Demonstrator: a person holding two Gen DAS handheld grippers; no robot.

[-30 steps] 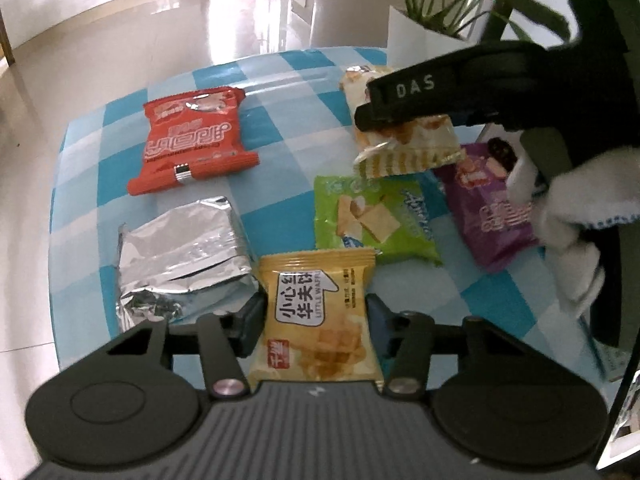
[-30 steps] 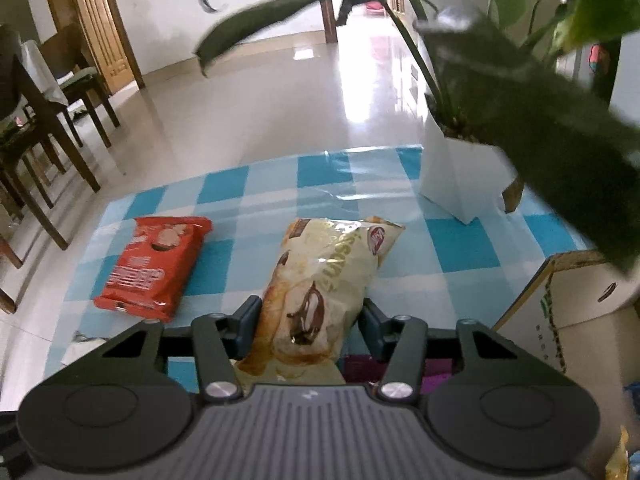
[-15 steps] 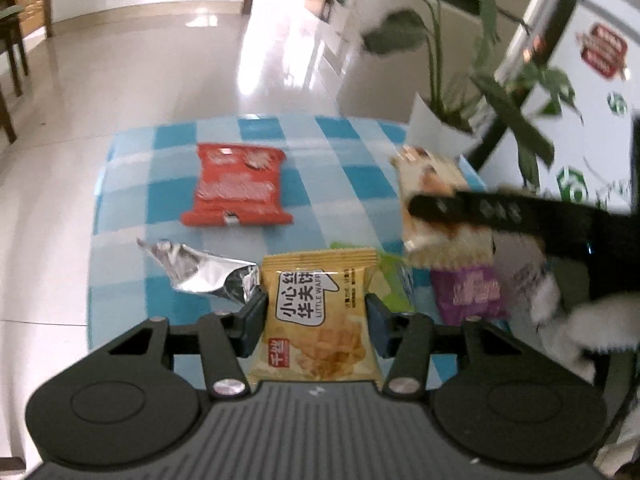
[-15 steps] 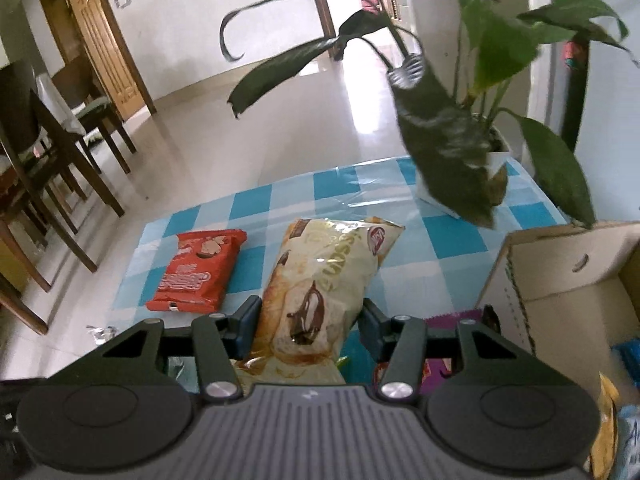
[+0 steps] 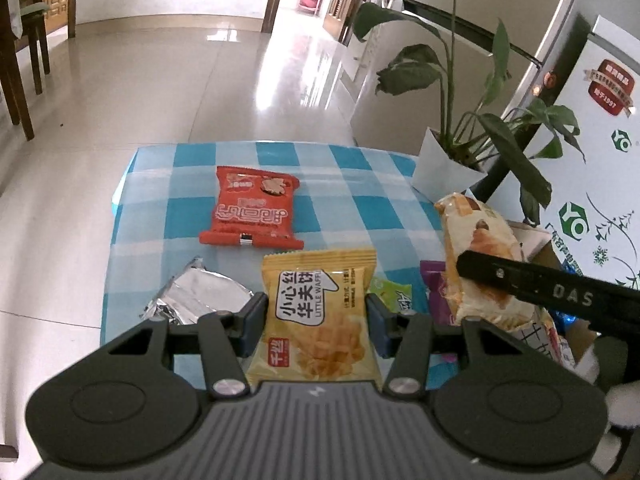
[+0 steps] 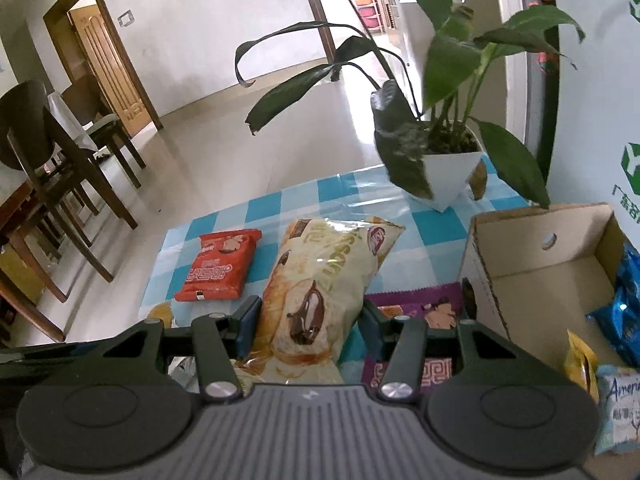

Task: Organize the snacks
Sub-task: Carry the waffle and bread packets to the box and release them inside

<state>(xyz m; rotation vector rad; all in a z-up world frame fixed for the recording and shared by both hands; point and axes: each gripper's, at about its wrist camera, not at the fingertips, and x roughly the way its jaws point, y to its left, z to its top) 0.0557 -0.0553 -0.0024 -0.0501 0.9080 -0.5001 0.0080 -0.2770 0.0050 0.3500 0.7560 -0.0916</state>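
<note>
My left gripper [image 5: 316,322] is shut on a yellow waffle snack packet [image 5: 320,320] and holds it above the blue checked tablecloth [image 5: 180,216]. My right gripper [image 6: 306,328] is shut on a cream croissant bag [image 6: 320,284], held above the table; the bag also shows in the left wrist view [image 5: 480,248]. A red packet [image 5: 252,210], a silver foil packet [image 5: 196,300], a green packet [image 5: 390,296] and a purple packet [image 6: 420,308] lie on the cloth. An open cardboard box [image 6: 540,276] stands at the right with a blue packet [image 6: 620,320] inside.
A potted plant in a white pot [image 6: 444,172] stands at the table's back right, its leaves hanging over the table and box. Wooden chairs [image 6: 60,184] stand on the tiled floor to the left. A white fridge [image 5: 592,160] is behind the box.
Both grippers have risen and pulled back with their packets, so more of the table and room shows. The right gripper has moved right, bringing the cardboard box into view.
</note>
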